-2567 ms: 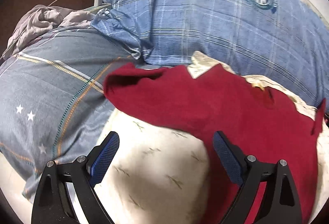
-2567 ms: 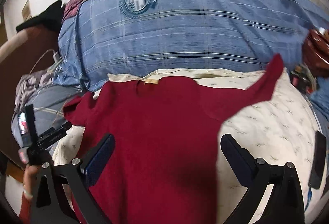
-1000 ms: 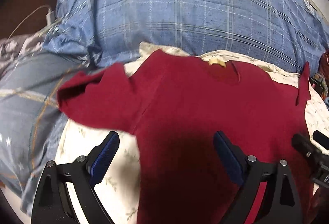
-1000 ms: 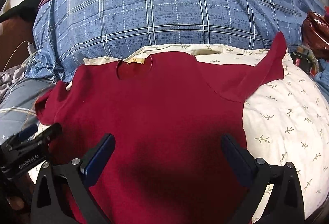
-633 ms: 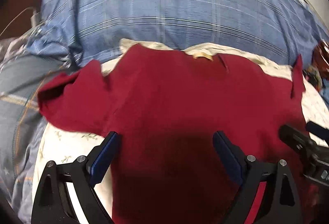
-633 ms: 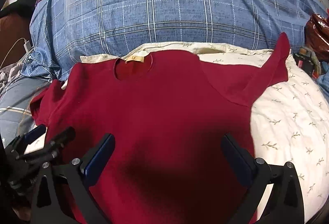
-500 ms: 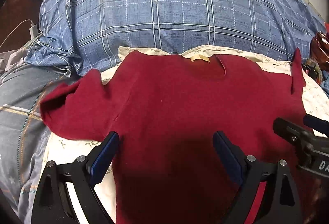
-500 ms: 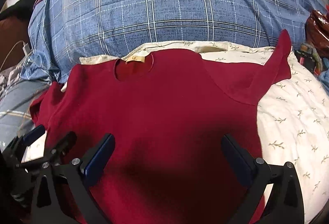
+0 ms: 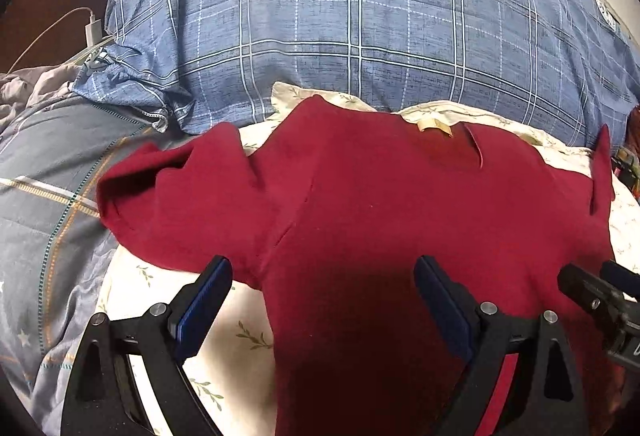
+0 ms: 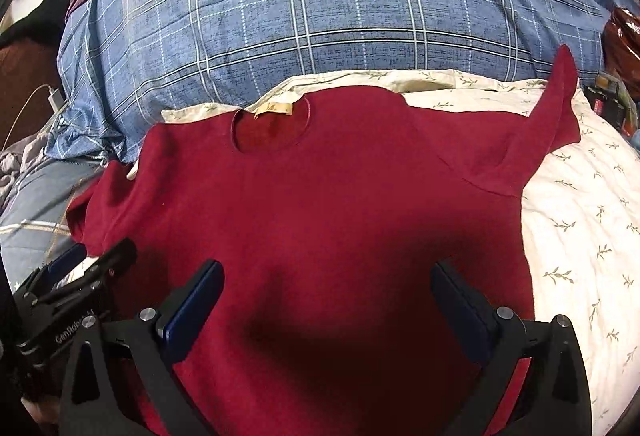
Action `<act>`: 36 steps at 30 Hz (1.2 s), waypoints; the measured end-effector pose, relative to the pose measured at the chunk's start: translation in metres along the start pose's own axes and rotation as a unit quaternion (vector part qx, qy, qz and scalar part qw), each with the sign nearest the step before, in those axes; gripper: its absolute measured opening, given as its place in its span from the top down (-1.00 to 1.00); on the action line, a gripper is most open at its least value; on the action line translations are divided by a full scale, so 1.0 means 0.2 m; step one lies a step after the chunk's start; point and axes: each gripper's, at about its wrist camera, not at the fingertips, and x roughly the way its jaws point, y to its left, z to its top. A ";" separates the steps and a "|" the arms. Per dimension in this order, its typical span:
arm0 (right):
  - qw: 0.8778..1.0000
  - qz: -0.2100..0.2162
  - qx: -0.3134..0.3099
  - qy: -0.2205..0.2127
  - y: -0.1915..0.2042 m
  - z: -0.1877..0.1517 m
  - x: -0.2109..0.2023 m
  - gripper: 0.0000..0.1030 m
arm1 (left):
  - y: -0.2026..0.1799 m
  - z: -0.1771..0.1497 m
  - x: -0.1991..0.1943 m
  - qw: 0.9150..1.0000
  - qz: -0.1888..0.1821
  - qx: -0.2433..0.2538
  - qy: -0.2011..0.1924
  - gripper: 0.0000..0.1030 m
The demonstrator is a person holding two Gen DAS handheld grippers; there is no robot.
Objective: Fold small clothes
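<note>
Far left, a grey quilt with orange stripes and small stars (image 9: 44,203) slopes off the bed, and the dark red short-sleeved knit top (image 9: 400,220) drapes one sleeve (image 9: 168,203) onto its edge, bunched and folded on itself. Next in, the left tool (image 9: 322,300) hangs over the lower left body of the top, blue-padded fingers (image 9: 202,302) wide apart and gripping nothing, the left finger over the cream bed sheet with its leaf-sprig print (image 9: 224,340), the right one over red cloth.

The top lies flat and face up on that sheet, collar and tan label (image 10: 276,108) pointing away from both tools toward the big blue plaid duvet (image 10: 340,7), hem nearest the tools. So its long axis runs straight ahead, and the fold lines look set to run sideways across it or along each flank.

Further right, the right tool (image 10: 328,300) sits over the lower middle of the body, fingers (image 10: 194,310) likewise spread and empty. Beyond it the right sleeve (image 10: 536,139) reaches up and out, its tip standing against the duvet.

My read: the crumpled left sleeve lies ahead and to the left of the left tool, which is clearly the closer of the two; the right sleeve belongs to the right tool. Nothing folded yet.
</note>
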 end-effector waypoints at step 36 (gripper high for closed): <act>1.000 -0.011 -0.022 0.016 0.05 0.02 0.07 -0.94 | 0.02 -0.01 0.04 1.000 0.004 0.004 0.005 -0.79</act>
